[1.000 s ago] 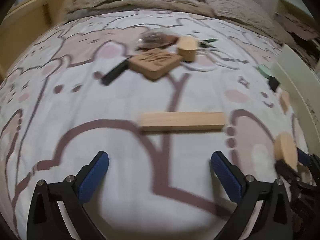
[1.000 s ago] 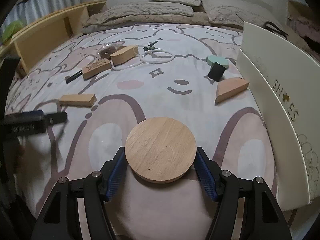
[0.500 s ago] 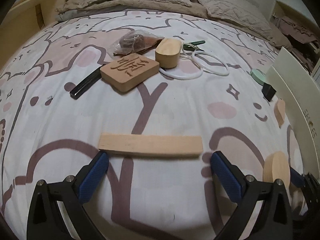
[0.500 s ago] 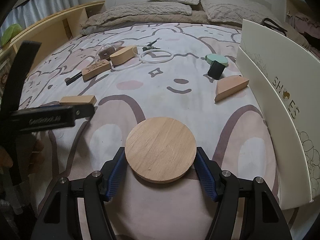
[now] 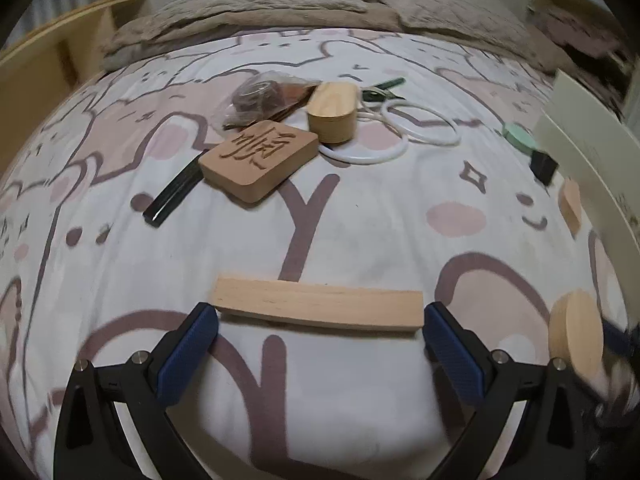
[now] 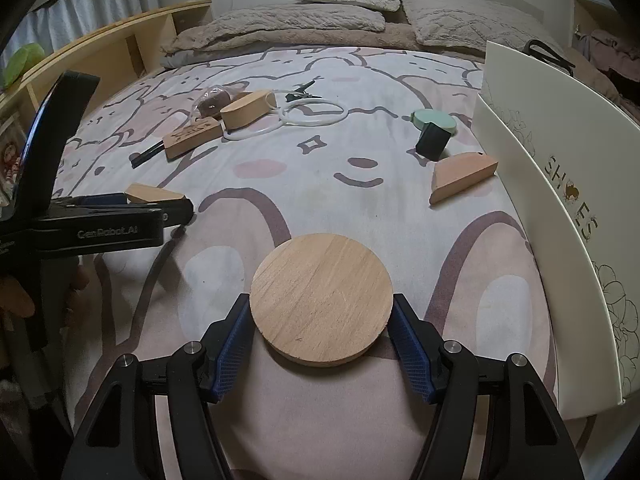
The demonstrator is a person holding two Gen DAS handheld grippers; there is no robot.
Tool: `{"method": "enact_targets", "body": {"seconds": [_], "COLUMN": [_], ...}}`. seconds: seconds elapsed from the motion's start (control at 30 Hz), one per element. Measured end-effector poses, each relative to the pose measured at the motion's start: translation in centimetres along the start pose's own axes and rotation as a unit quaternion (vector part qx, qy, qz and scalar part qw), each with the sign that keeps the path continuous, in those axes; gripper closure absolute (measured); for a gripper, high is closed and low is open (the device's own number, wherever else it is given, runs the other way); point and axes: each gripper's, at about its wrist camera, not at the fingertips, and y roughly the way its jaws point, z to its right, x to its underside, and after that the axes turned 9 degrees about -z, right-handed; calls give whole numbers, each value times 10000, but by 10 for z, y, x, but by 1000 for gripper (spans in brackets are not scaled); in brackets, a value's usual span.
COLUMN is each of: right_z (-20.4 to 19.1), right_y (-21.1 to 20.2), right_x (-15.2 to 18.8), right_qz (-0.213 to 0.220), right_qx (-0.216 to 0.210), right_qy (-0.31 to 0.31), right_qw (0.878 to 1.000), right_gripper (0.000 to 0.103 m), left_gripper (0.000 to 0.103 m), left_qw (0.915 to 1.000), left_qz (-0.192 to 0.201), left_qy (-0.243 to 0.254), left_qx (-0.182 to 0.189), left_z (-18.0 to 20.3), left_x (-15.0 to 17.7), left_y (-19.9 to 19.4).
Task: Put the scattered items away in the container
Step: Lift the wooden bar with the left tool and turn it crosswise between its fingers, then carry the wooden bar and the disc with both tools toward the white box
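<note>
On a bed (image 6: 360,216) covered in a cartoon-print sheet, two handheld grippers work side by side. The right gripper (image 6: 321,330) has its blue fingers (image 6: 234,344) pinching a round wooden disc (image 6: 321,298) by its opposite edges, the disc lying flat between them just above the sheet. To its right stands the container, a cream shoe box (image 6: 560,216), its near wall upright at the bed's edge. The left gripper (image 5: 318,344) has its fingers spread wide, one tip at each end of a long wooden bar (image 5: 318,304) that lies crosswise on the sheet; the pads look very close to the bar's ends, but whether they touch it cannot be told. Farther up the bed lie a carved wooden tile (image 5: 259,159), an oval wooden block (image 5: 332,110), white rings (image 5: 420,126), a black stick (image 5: 172,194), a plastic bag (image 5: 266,96), a green disc (image 6: 434,120), a black block (image 6: 432,142) and a half-round wooden piece (image 6: 462,176) near the box. Risks, as a judgement: the bar spans almost the whole finger opening, so closing on its ends could tilt it out or press it into the soft bedding; the disc, held only at its rim, could slip or catch the box wall when carried over.
</note>
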Motion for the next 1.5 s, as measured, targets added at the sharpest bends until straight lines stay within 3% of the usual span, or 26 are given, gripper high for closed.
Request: {"method": "enact_targets", "body": {"seconds": [0.1, 0.2, 0.53, 0.8, 1.13, 1.5], "right_z": [0, 0, 1, 1, 1, 1], "right_y": [0, 0, 0, -2, -20, -55], "right_x": [0, 0, 0, -2, -9, -19], "right_qz": [-1, -3, -2, -20, 137, 443], "right_qx": [0, 2, 1, -35, 3, 181], "right_qy": [-2, 0, -7, -18, -31, -190], "right_qw": [10000, 10000, 10000, 10000, 9999, 9987], "right_gripper": [35, 35, 35, 35, 35, 35], "left_gripper": [0, 0, 3, 3, 3, 3], "left_qw": [9988, 9981, 9996, 9999, 9992, 9970], "left_qz": [-82, -136, -93, -2, 298, 637], "left_qy": [477, 596, 204, 143, -262, -392], "left_qx": [9, 57, 183, 46, 97, 188], "left_z": [0, -1, -4, -3, -10, -4], "left_x": [-2, -5, -5, 1, 16, 26], "left_y": [0, 2, 4, -8, -48, -93]}}
